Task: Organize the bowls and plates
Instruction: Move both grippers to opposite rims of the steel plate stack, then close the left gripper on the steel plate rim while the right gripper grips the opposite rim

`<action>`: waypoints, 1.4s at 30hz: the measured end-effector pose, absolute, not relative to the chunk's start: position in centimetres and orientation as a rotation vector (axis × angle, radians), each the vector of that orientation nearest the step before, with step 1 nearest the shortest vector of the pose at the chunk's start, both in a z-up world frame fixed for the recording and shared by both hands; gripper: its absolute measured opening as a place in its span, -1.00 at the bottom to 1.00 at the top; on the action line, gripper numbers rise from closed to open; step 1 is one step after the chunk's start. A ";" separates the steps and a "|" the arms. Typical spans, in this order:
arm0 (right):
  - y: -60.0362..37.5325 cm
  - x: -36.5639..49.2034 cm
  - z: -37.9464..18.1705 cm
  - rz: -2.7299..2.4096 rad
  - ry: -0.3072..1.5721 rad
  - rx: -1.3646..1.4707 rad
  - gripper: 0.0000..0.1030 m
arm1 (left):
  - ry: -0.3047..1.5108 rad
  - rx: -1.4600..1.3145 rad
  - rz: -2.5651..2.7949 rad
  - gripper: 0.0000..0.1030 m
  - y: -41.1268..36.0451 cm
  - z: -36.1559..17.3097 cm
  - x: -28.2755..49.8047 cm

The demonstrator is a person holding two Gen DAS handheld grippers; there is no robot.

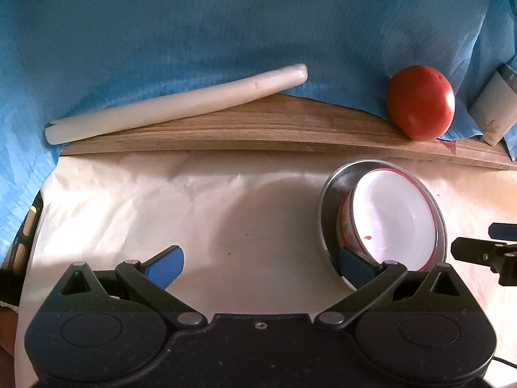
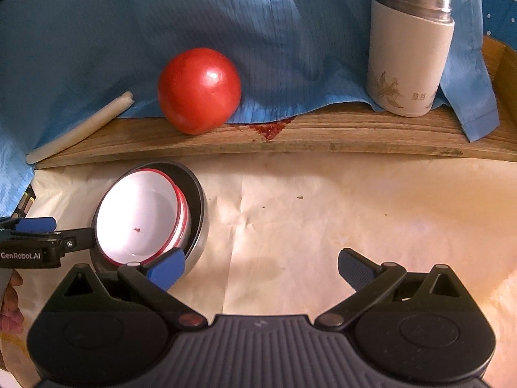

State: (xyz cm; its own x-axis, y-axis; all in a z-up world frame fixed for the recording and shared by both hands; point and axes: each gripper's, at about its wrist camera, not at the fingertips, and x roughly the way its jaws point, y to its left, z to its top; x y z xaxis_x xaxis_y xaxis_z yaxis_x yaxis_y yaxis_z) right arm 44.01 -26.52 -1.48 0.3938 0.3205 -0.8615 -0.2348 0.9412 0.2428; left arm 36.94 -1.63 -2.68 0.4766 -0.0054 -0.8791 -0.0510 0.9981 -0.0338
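A white bowl with a red rim [image 1: 392, 218] sits tilted inside a shallow stainless steel bowl [image 1: 332, 200], the pair resting on crinkled cream paper [image 1: 194, 213] that covers the table. The white bowl's inside is smooth and glossy, with a tiny red speck on it. The left gripper [image 1: 260, 266] has its blue ribbed pads spread wide; its right pad overlaps the near edge of the nested bowls in the left wrist view, but whether it touches them cannot be told. The right gripper [image 2: 260, 266] is likewise spread wide, holding nothing, its left pad just beside the steel bowl's near rim over bare paper. Behind the paper lies a wooden board [image 2: 307, 132] with visible grain and a dark red stain. On its far edge rests a round, shiny red tomato [image 2: 199, 90], a long pale cylindrical stick [image 1: 174, 103] with a waxy look, and a cream matte tumbler [image 2: 408, 51] with a metal top band and gold print. Blue ribbed cloth [image 1: 226, 26] drapes behind.
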 end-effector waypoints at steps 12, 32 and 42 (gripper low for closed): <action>-25.9 45.1 -1.7 0.358 1.125 0.059 1.00 | 1.127 -0.006 0.013 0.98 -2.0 -3.1 38.5; -23.7 48.0 -2.3 0.345 1.218 -0.055 1.00 | 1.235 0.008 0.007 0.98 -2.1 -4.3 42.2; -23.3 48.8 -2.5 0.355 1.243 -0.078 0.99 | 1.293 -0.010 -0.004 0.99 -1.8 -4.9 44.4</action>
